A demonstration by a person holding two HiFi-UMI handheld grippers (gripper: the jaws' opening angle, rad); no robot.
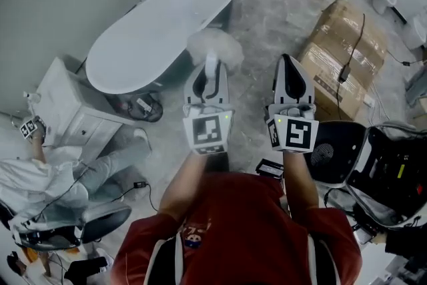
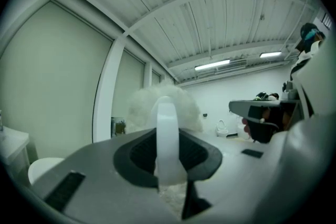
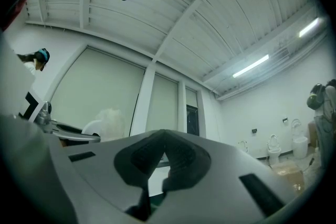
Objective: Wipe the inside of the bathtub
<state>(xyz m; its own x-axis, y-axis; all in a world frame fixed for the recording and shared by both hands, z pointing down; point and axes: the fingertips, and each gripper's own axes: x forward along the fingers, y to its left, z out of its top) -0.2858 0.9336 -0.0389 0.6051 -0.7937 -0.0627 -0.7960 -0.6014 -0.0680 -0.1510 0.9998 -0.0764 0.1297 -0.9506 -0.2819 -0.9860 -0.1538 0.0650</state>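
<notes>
While left gripper (image 1: 211,69) grips duster (image 1: 217,45) — right gripper (image 1: 289,65) closed.

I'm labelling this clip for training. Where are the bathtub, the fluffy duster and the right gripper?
bathtub (image 1: 150,37): head view, on its bare white surface.
fluffy duster (image 1: 217,47): head view, on its fluffy head.
right gripper (image 1: 288,62): head view, at its closed fingertips.

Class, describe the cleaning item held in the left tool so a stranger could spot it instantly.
Find the long white bathtub on the grey floor. By its rim, the left tool is shut on a white handle topped with a fluffy white duster. Nothing else nearby is soft and fuzzy.
</notes>
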